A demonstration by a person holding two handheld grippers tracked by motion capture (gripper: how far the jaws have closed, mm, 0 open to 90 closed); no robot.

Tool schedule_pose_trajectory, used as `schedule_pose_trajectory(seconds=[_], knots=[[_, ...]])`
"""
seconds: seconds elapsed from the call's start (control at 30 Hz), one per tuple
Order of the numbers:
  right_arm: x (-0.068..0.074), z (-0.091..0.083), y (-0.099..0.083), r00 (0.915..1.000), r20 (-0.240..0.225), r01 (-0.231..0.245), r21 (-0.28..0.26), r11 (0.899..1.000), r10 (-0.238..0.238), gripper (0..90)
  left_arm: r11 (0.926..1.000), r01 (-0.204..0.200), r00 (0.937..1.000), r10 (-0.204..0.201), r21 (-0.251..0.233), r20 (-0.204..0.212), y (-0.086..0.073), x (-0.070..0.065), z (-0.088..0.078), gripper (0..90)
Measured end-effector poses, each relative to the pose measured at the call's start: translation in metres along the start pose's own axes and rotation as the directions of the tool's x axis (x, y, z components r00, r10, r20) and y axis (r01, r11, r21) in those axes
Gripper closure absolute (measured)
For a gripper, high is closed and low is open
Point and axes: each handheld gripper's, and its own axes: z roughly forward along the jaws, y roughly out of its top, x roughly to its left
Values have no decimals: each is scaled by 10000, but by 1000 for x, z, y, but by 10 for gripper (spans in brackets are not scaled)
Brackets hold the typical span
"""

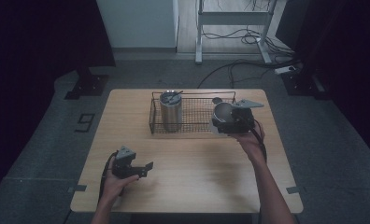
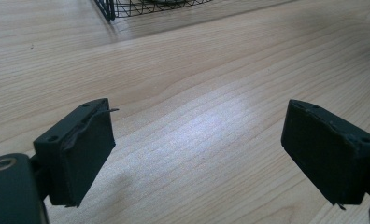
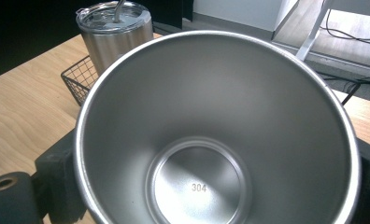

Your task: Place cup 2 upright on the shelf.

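Table (image 1: 188, 177): light wood top, standing on a grey floor.

Wire basket (image 1: 192, 122): black mesh, rectangular, set at the far middle of the table.

Lidded tumbler (image 1: 170, 112): stainless steel, upright in the left end of the wire basket; clear lid with a straw or stirrer rising through it. Seen also in the right gripper view at upper left (image 3: 114, 35).

Open steel cup (image 3: 216, 130): stainless, lidless, empty; "304" stamped on the inside bottom. Gripped between the jaws of the right gripper (image 1: 233, 119), mouth turned toward that gripper's camera. In the high view the cup (image 1: 222, 112) is at the right end of the wire basket, over its front edge; whether it touches the basket cannot be told.

Right gripper: jaws closed against the cup's sides, held by the person's right hand (image 1: 251, 140).

Left gripper (image 1: 135, 169): jaws spread wide with nothing between them, low over bare wood at the near left of the table, well apart from the basket; held by the left hand (image 1: 115, 182).
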Motion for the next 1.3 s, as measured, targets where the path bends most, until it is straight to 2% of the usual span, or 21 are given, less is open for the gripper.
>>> schedule_pose_trajectory(seconds=[0.27,0.67,1.3], knots=[[-4,8,5,10000,-29,0,30,10000,0,69,9998,-185,9998,185,8,-5,0,-3,0,97],[-9,16,13,9999,97,-101,96,9999,100,69,9998,-143,9997,146,-127,215,2,-6,-3,97],[-17,30,21,9996,204,-194,259,9995,189,70,9997,-232,9995,231,67,227,0,-8,2,97]])
